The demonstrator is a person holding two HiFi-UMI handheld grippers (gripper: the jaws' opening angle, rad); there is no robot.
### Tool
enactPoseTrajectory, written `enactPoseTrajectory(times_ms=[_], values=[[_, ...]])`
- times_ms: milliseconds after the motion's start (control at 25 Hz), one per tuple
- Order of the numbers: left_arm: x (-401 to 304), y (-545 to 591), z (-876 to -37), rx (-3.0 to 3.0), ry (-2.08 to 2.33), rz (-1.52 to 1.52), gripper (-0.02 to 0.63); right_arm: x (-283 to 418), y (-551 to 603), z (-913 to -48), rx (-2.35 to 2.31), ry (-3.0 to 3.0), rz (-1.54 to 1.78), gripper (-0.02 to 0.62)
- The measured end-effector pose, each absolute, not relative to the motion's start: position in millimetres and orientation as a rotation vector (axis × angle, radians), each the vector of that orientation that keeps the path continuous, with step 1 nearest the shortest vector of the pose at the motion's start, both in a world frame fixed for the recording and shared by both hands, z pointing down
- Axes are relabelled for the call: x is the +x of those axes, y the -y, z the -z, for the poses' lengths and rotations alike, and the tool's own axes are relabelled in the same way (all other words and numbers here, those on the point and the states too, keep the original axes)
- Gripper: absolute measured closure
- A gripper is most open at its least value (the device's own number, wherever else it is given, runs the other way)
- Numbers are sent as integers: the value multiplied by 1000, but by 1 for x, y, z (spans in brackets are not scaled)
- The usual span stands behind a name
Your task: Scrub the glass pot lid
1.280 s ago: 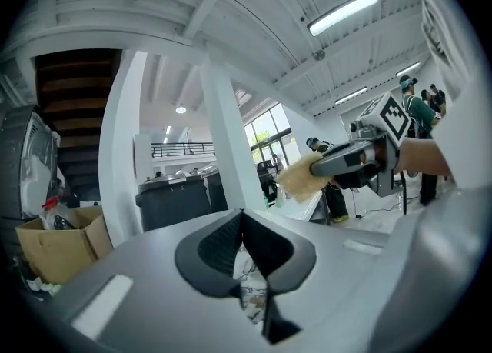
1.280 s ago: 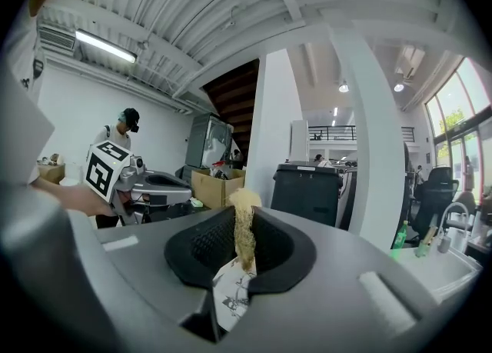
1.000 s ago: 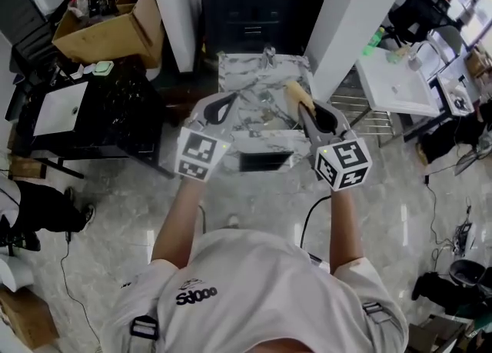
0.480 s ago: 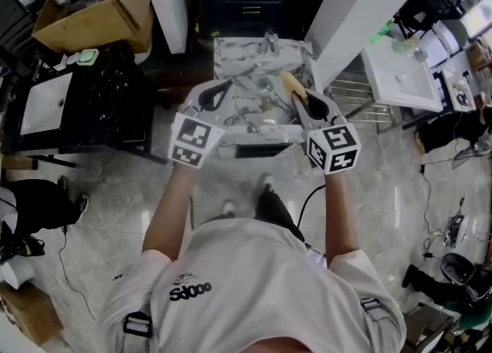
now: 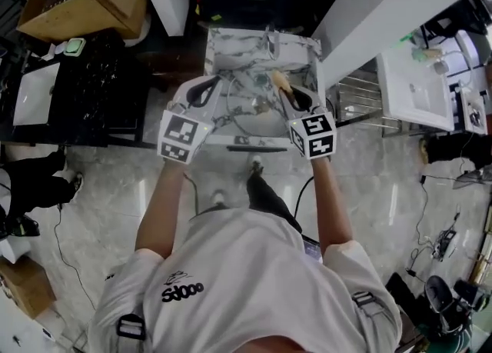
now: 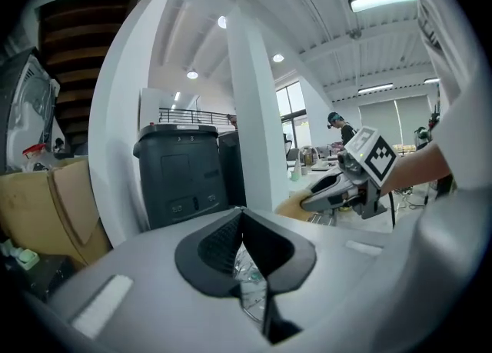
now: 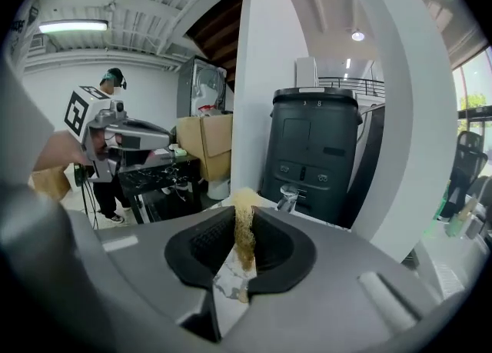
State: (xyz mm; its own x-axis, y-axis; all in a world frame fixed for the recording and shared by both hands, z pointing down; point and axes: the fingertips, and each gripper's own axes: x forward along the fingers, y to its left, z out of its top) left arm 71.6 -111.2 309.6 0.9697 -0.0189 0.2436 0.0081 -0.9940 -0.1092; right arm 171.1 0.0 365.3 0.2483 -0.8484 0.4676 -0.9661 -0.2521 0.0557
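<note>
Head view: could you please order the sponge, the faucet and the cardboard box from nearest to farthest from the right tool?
1. Sponge, gripped by the right tool.
2. Faucet, just beyond, straight ahead.
3. Cardboard box, far upper left.

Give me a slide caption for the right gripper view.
Right gripper jaws clamp a tan fibrous scrubbing sponge above the white marbled sink.

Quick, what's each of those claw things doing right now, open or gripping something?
Left gripper: shut on the glass pot lid, at its edge.
Right gripper: shut on a yellow scrubbing sponge.
</note>
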Motion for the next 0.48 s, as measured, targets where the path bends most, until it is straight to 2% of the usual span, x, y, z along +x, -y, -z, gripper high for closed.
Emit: enactPoseTrajectory(times_ms=[200,480], values=[[101,125,-339,-2985,-81,487,595,210,23,-411,2116,1666,-541,546],[125,146,-378,-2997,-173,592,595,227,49,-464,1966,1732,-609,546]])
